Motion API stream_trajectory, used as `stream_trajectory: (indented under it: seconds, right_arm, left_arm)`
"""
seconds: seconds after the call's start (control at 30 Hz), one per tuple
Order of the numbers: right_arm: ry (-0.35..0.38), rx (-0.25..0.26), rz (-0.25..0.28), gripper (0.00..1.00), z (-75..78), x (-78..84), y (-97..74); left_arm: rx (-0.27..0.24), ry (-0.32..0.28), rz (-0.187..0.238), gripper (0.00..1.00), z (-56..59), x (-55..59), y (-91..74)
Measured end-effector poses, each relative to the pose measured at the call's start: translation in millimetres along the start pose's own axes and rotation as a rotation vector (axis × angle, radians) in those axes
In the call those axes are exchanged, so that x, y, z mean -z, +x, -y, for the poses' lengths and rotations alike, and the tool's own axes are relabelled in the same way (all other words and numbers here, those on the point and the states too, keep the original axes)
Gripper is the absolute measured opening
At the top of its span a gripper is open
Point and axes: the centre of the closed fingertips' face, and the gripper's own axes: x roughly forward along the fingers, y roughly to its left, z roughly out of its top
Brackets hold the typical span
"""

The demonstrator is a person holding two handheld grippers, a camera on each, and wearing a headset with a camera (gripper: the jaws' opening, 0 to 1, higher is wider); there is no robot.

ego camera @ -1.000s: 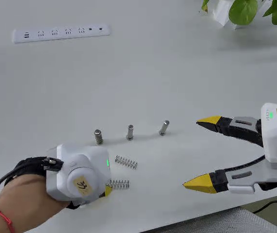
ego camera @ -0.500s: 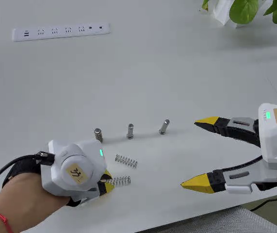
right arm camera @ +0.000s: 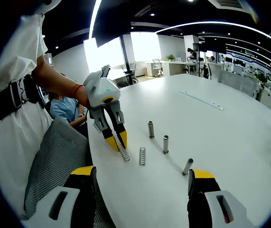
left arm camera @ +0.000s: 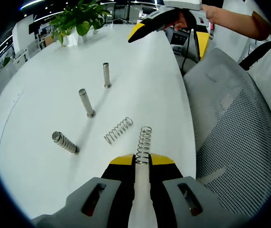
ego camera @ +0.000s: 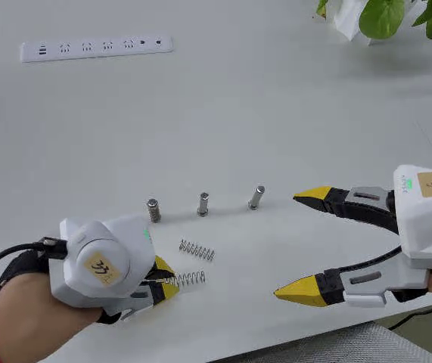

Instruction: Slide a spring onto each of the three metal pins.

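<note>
In the head view the left gripper [ego camera: 159, 278] sits at the lower left of the frame, its yellow-tipped jaws pinched on one end of the held spring [ego camera: 188, 280], which sticks out from the tips toward the right. Whether the spring's free end touches the white table [ego camera: 276, 113] cannot be told. The loose spring [ego camera: 197, 251] lies flat on the table just above it in the frame, apart from it. Higher still, near the middle of the frame, three metal pins stand in a row. The left pin [ego camera: 153, 210] already wears a spring around its shaft, while the middle pin [ego camera: 203, 204] and the right pin [ego camera: 256, 198] are bare. The right gripper [ego camera: 303, 243] hovers at the lower right, its jaws spread wide with nothing between them, the tips pointing left toward the pins and well apart from them. A white power strip [ego camera: 94, 48] lies at the upper left and green plant leaves [ego camera: 386, 15] show at the upper right.

In the left gripper view the jaws rise from the bottom centre, clamped on the lower coils of the held spring, with the loose spring just to its left and the pins farther left and up. A grey mesh chair [left arm camera: 230, 123] takes the right side. In the right gripper view the left gripper reaches in from the left, the held spring at its tips, just beside the loose spring
</note>
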Motion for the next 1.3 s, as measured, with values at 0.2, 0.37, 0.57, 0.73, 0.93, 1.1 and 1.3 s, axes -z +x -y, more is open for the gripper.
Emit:
stream_trajectory:
  seconds: [0.2,0.37,0.57,0.73,0.93,1.1,1.3]
  right_arm:
    - [-0.014,-0.023,0.015,0.75,0.2,-14.7,0.2]
    - [-0.021,-0.054,0.043,0.66,-1.5,-33.9,3.3]
    - [-0.004,-0.109,0.105,0.56,-5.2,-63.6,7.7]
    - [0.005,-0.158,0.15,0.48,-6.3,-89.5,9.0]
    - [-0.003,-0.207,0.168,0.37,-7.6,-111.3,8.5]
    - [-0.012,-0.23,0.16,0.28,-9.6,-114.6,8.7]
    - [0.001,-0.257,0.175,0.2,-13.1,-118.6,7.8]
  left_arm:
    - [-0.022,-0.01,0.087,0.07,0.9,-19.5,-15.1]
    - [-0.047,-0.036,0.197,0.07,-0.2,-43.0,-32.3]
    - [-0.084,-0.057,0.323,0.07,-6.5,-73.3,-56.4]
    - [-0.108,-0.05,0.398,0.07,-10.4,-95.5,-73.7]
    - [-0.121,-0.056,0.486,0.07,-13.6,-116.6,-90.4]
    - [-0.125,-0.075,0.54,0.07,-14.8,-125.7,-100.3]
    - [-0.12,-0.089,0.575,0.07,-14.0,-131.1,-104.9]
